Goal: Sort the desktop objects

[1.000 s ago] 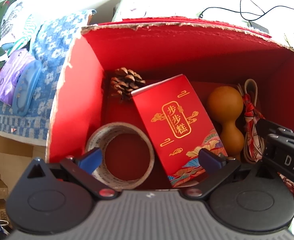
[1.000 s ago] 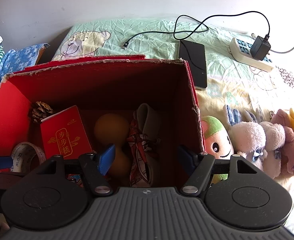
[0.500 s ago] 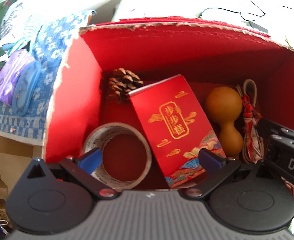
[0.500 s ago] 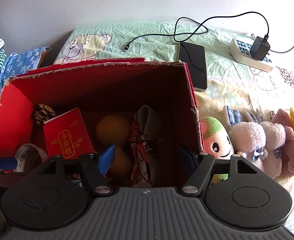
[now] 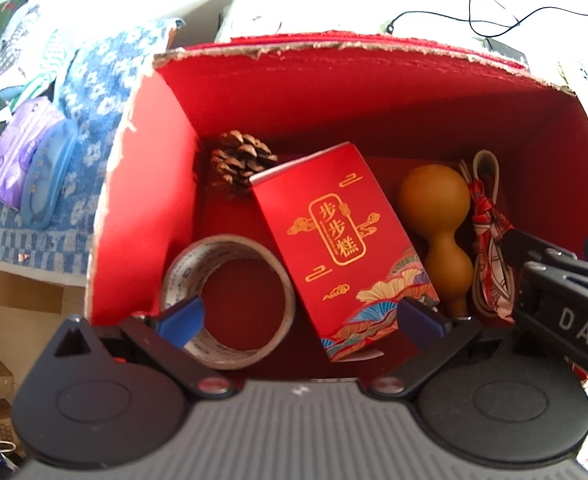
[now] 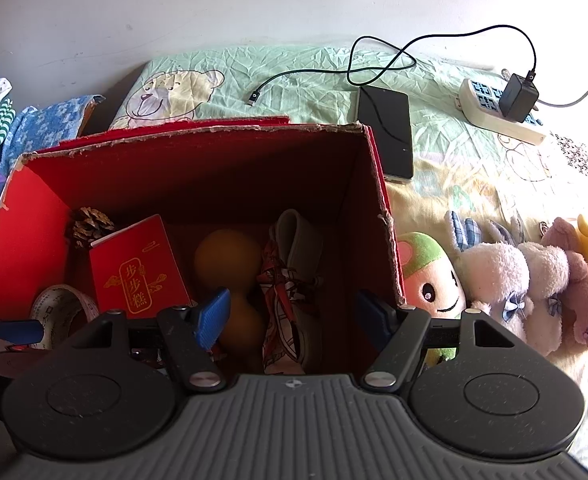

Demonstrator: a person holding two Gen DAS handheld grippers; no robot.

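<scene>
Red box [image 5: 334, 248] lies beneath left hand-held gripper [image 5: 306, 316].

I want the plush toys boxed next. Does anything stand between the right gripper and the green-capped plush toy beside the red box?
Yes: the red cardboard box's right wall stands between the open right gripper, which is over the box's inside, and the green-capped plush toy lying just outside it.
</scene>
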